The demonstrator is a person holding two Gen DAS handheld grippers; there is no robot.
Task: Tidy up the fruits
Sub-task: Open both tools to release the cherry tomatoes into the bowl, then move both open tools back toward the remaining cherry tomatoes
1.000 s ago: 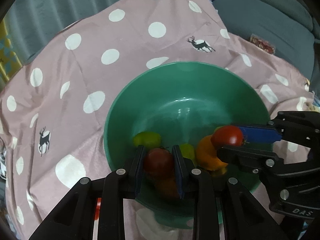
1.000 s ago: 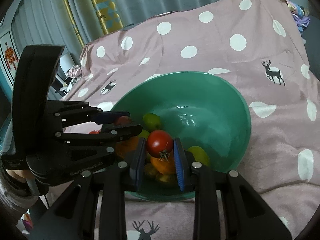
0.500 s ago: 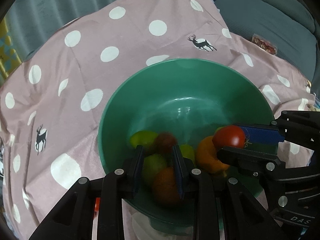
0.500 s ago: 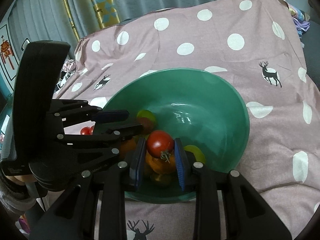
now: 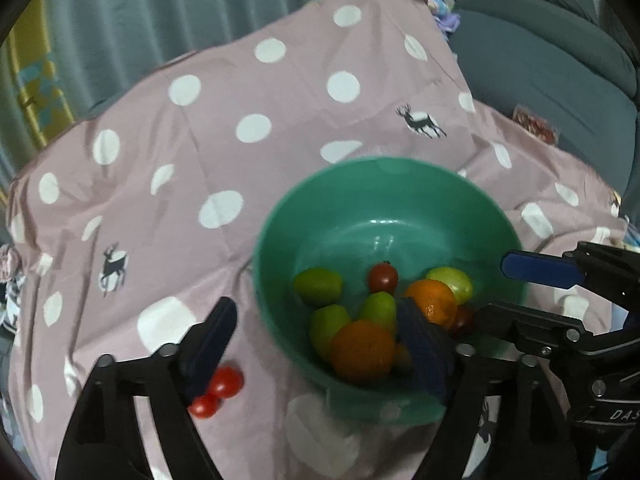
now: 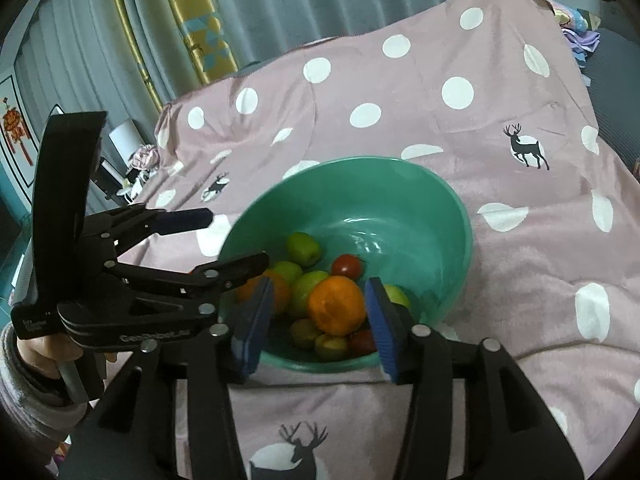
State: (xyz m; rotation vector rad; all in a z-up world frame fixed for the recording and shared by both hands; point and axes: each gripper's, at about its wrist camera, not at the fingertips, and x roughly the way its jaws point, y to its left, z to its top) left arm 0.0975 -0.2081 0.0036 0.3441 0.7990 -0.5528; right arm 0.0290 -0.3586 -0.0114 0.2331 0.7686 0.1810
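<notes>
the fruits sit heaped in the near side of the green bowl [image 6: 452,216]: two oranges [image 6: 337,305], several green fruits [image 5: 318,286] and small red tomatoes [image 6: 346,265], all at rest with nothing pinching them. two more red tomatoes [image 5: 218,390] lie outside on the spotted cloth [image 5: 240,92], just beside the bowl's left wall. our left gripper [image 5: 316,344] has just sprung wide and is empty, one finger over the cloth, the other above the pile. our right gripper [image 6: 318,320] has just let go too, its jaws parted around the front orange without pressing it. we judge the step is the release, so we lift both tools straight up, clear of the rim, then go for the stray tomatoes, closing gently since they look soft and roll easily.
</notes>
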